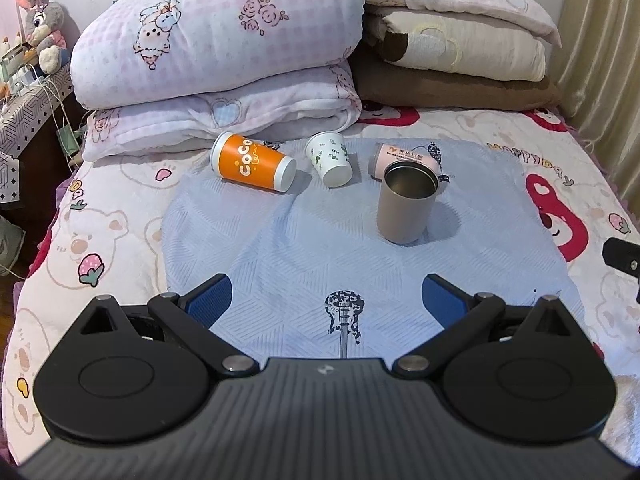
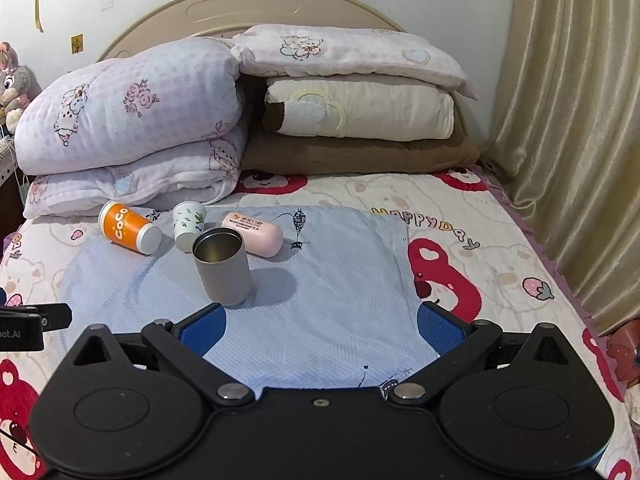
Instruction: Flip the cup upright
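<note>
The metal cup [image 1: 406, 204] stands upright on the blue cloth [image 1: 280, 248], right of the middle of the frame — the orange cup [image 1: 252, 164] and white cup [image 1: 330, 160] lie tipped behind. Left gripper [image 1: 326, 300] and right gripper [image 2: 320, 326] — both jaws wide apart, holding nothing.

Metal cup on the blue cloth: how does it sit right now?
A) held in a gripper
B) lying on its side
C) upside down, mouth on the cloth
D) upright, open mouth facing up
D: the metal cup stands on the blue cloth with its open mouth up and its hollow inside showing, while the orange cup and the white cup lie on their sides behind it; both grippers are open and away from it.
</note>
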`<state>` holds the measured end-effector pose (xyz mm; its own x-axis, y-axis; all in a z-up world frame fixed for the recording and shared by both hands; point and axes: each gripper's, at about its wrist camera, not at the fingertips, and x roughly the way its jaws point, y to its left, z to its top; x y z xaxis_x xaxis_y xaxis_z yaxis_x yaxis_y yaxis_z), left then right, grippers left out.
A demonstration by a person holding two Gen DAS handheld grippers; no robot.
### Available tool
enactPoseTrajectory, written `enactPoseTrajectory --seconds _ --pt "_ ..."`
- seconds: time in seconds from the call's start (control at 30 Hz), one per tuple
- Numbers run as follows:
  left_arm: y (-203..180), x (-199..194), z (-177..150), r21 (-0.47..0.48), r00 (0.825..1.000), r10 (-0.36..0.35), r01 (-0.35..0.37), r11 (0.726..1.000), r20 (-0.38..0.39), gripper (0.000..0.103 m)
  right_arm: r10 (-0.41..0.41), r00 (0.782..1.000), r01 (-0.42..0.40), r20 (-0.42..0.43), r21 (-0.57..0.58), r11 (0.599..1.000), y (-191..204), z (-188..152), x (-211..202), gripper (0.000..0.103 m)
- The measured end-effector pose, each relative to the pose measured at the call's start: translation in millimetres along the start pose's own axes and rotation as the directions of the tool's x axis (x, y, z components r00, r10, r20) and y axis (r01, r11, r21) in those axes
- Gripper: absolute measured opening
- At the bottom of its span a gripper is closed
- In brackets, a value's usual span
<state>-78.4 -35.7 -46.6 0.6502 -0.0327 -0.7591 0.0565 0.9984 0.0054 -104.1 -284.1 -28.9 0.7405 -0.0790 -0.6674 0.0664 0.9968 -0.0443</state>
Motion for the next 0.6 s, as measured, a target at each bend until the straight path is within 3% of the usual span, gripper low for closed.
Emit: enactPoseTrajectory --seconds 0.6 --pt "1.1 7.2 1.3 0.009 0.999 0.021 -0.021 1.000 -0.028 0.103 -0.005 1.000 0.005 -0.016 -0.006 1.000 1.2 -1.7 3.8 0.103"
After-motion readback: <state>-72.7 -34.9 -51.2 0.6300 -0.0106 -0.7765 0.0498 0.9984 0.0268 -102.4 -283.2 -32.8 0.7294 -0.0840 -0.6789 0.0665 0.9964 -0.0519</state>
